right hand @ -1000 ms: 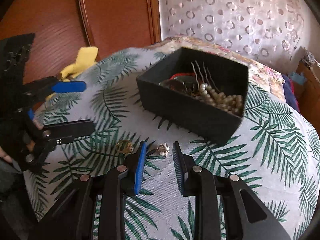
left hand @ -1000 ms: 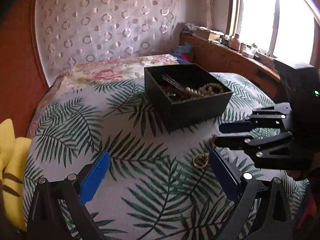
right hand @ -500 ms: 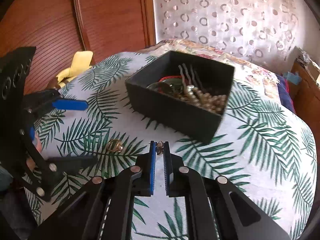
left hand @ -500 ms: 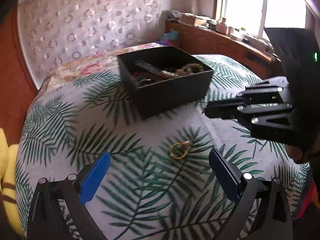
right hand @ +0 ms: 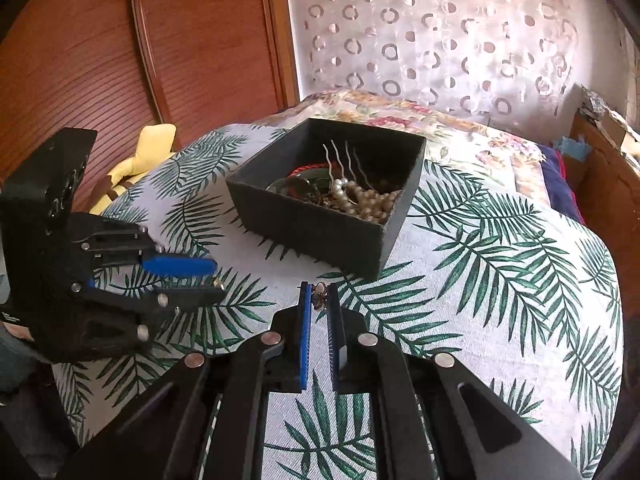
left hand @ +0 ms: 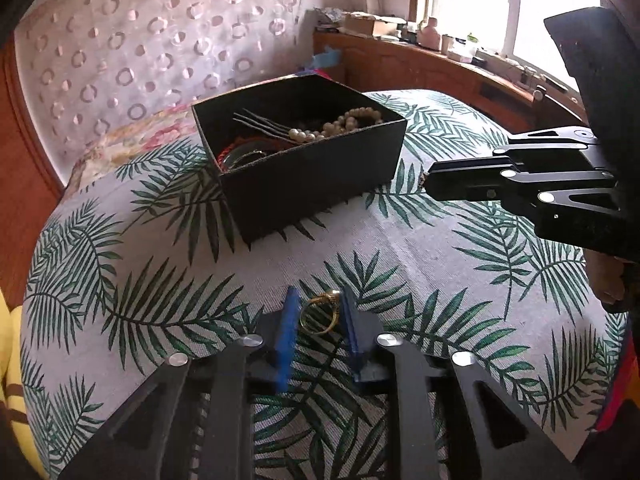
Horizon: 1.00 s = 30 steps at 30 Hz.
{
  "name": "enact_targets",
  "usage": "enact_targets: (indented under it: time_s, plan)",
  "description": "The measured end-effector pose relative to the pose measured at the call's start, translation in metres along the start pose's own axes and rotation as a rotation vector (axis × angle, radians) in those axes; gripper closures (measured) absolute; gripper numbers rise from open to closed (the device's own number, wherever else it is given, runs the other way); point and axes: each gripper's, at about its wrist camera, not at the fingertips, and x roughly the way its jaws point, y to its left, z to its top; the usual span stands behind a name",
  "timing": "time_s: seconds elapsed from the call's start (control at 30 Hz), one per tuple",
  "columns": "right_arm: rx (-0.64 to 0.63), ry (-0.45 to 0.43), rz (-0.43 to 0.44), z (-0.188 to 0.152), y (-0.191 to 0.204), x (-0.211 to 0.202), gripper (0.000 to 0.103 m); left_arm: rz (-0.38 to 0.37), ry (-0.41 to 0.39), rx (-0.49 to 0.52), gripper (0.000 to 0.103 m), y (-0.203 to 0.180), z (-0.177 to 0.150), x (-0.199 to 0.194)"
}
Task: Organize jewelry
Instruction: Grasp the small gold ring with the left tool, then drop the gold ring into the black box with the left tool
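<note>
A black open box (left hand: pixel 316 184) sits on the leaf-print bed cover and holds a pearl necklace (left hand: pixel 340 126), a hair comb and red bangles; it also shows in the right wrist view (right hand: pixel 320 232). My left gripper (left hand: pixel 318 314) is shut on a gold ring (left hand: pixel 320 314) low over the cover, in front of the box. My right gripper (right hand: pixel 319 300) is shut on a small earring (right hand: pixel 319 298) and holds it above the cover, just short of the box's near corner. Each gripper shows in the other's view: the right (left hand: pixel 430 184), the left (right hand: pixel 212 278).
The leaf-print cover (left hand: pixel 440 240) drapes a bed that falls away at its edges. A yellow soft toy (right hand: pixel 148 148) lies at the left edge by the wooden headboard (right hand: pixel 100 48). A wooden shelf (left hand: pixel 440 68) with small items runs under the window.
My left gripper has moved down onto the gold ring and closed on it. My right gripper closed on the earring and lifted it towards the box.
</note>
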Motion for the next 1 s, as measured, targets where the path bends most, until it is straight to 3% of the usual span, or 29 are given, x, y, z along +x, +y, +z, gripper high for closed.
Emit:
enact_targets:
  time_s: [0.27, 0.53, 0.97, 1.0]
  plan:
    - [0.005, -0.043, -0.002, 0.013, 0.001, -0.007, 0.094, 0.009, -0.053, -0.015, 0.084, -0.002, 0.005, -0.012]
    - [0.037, -0.099, -0.005, 0.044, -0.008, -0.01, 0.094, 0.031, -0.147, -0.035, 0.084, 0.007, 0.041, -0.033]
    - [0.051, -0.071, -0.029, 0.063, -0.018, 0.014, 0.092, 0.043, -0.176, -0.116, 0.084, 0.037, 0.082, -0.017]
    - [0.052, -0.072, -0.032, 0.062, -0.018, 0.014, 0.086, 0.044, -0.179, -0.119, 0.084, 0.038, 0.084, -0.016]
